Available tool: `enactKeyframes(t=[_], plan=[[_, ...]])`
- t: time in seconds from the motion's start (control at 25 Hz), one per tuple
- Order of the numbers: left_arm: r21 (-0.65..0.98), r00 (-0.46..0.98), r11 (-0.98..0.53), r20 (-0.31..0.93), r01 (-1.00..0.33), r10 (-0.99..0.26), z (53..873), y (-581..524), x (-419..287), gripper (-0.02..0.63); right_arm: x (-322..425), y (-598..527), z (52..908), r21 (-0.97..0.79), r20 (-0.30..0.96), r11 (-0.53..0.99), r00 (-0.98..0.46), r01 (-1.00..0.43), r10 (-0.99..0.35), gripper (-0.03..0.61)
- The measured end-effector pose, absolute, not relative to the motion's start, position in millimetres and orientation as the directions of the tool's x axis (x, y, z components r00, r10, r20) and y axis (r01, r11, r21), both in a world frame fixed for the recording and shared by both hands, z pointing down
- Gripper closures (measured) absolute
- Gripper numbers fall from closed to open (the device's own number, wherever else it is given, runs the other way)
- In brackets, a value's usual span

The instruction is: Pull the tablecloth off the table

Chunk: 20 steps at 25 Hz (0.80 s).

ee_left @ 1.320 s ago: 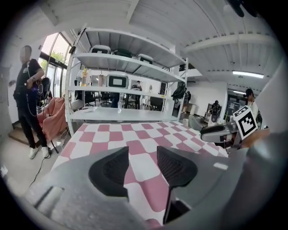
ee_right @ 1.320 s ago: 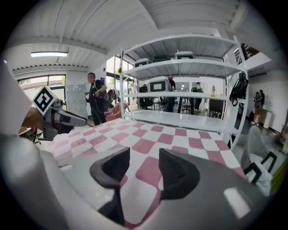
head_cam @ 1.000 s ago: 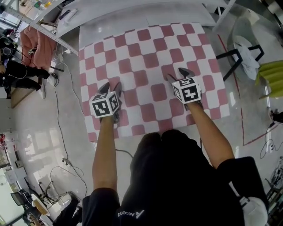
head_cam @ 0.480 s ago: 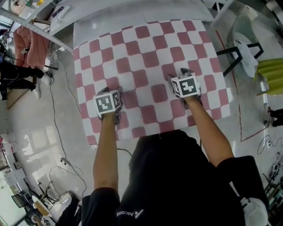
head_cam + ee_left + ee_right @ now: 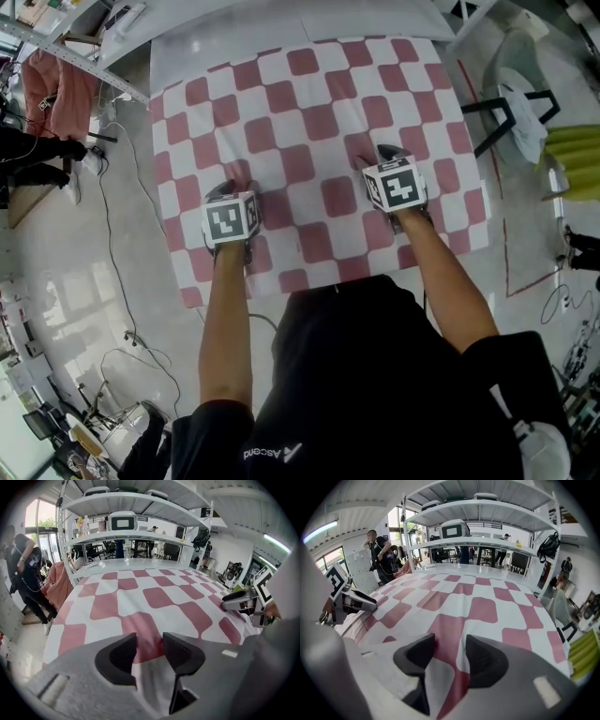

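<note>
I'm pressing left gripper and right gripper onto the tablecloth near the table front edge. Jaws have just been closing, cloth between them, not clamped yet. Pulling now risks a shallow bite slipping.
</note>
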<state>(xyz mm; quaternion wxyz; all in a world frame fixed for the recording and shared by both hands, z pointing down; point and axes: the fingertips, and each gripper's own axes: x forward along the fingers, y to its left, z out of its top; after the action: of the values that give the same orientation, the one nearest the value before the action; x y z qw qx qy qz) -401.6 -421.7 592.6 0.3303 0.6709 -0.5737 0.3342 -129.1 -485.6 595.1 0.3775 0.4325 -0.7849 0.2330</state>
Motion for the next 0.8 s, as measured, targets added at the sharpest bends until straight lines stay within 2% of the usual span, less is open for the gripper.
enactKeyframes(t=[0.6, 0.8], plan=[[0.077, 0.171, -0.188, 0.812, -0.979, -0.558, 587.8, -436.8, -389.6, 0.566, -146.6, -486.0, 595.2, -0.043, 0.802, 0.515, -0.336, -0.856, -0.493, 0.564], [0.081, 0.184, -0.202, 0.804, -0.976, -0.565, 586.9, -438.7, -384.7, 0.603, -148.7, -485.0, 593.7, -0.101, 0.797, 0.505, -0.373, -0.857, -0.474, 0.572]])
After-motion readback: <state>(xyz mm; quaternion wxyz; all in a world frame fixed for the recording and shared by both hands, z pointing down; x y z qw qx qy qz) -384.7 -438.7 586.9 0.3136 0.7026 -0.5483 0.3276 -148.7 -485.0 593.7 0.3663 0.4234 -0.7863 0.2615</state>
